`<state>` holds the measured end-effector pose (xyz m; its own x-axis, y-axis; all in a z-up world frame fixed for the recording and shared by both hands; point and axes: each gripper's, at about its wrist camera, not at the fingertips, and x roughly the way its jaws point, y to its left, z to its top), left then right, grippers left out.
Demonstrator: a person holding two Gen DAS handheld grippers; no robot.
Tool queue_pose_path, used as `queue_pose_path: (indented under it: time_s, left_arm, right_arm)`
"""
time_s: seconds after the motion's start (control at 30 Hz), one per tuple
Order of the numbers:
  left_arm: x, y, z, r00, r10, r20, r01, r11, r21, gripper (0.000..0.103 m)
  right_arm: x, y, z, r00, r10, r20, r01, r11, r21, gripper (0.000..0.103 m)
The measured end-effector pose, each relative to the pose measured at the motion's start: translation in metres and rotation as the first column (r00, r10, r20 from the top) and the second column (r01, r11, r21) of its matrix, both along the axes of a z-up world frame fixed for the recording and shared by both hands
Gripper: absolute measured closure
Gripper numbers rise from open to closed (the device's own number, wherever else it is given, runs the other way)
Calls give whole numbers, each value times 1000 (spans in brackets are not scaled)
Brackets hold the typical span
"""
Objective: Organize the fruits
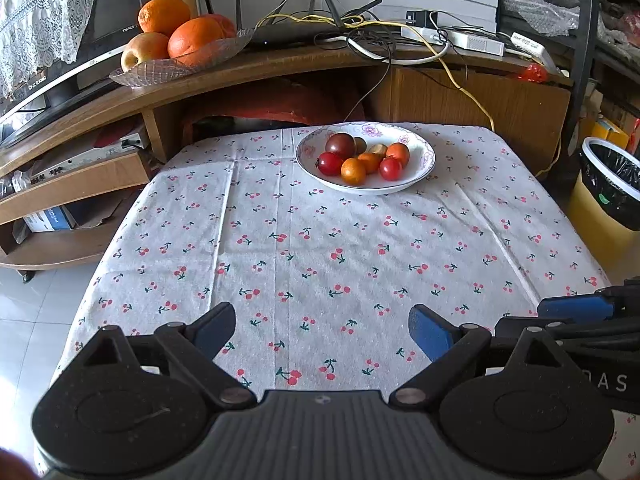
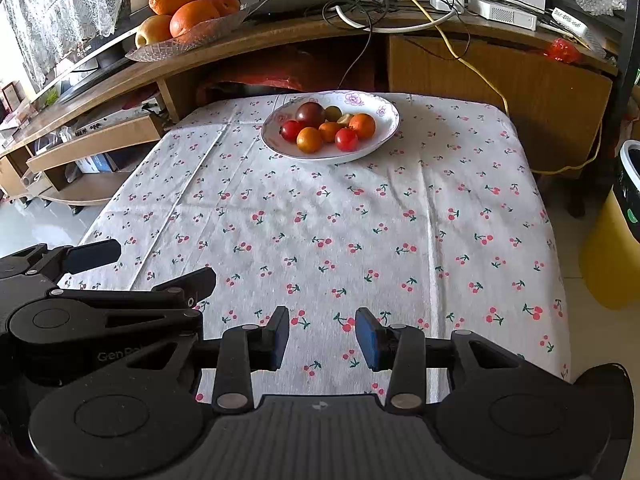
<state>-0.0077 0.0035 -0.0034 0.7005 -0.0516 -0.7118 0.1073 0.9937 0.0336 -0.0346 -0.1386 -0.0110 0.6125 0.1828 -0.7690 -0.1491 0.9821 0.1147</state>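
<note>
A white floral plate holding several small tomatoes, red, orange and dark, sits at the far edge of the cherry-print tablecloth. On the wooden shelf behind it a glass dish carries oranges and an apple. My left gripper hovers open over the near edge of the cloth with nothing between its fingers. To its right my right gripper is also open and empty, with a narrower gap.
Cables, a router and white power strips clutter the shelf at the back. A television stands far left. A yellow bin with a black liner stands right of the table. Tiled floor lies to the left.
</note>
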Motion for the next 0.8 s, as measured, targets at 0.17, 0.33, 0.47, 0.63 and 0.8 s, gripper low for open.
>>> queue_pose_path:
  time_s: [0.17,0.33,0.47,0.63,0.8]
  left_arm:
    - [-1,0,-1,1000,0,-2,0,1000,4,2]
    - [-1,0,-1,1000,1,-1,-1,1000,4,2]
    - [-2,1,-1,1000,3,-1,-3,1000,8,2]
    - [-2,1,-1,1000,7,1,-7,1000,8,2]
    - [-2,1,0,1000,9,5,-9,1000,7,2]
  right_arm:
    - [-1,0,-1,1000,1,-3,-1,1000,-2,68]
    - [-1,0,-1,1000,2,-3,-2,1000,-1,68]
    - [-2,1,-3,1000,4,-5,-4,1000,-3,68]
    - [-2,2,-3,1000,9,-8,-9,1000,-4,68]
    - [-2,2,-3,1000,10,-5,-10,1000,-3,68]
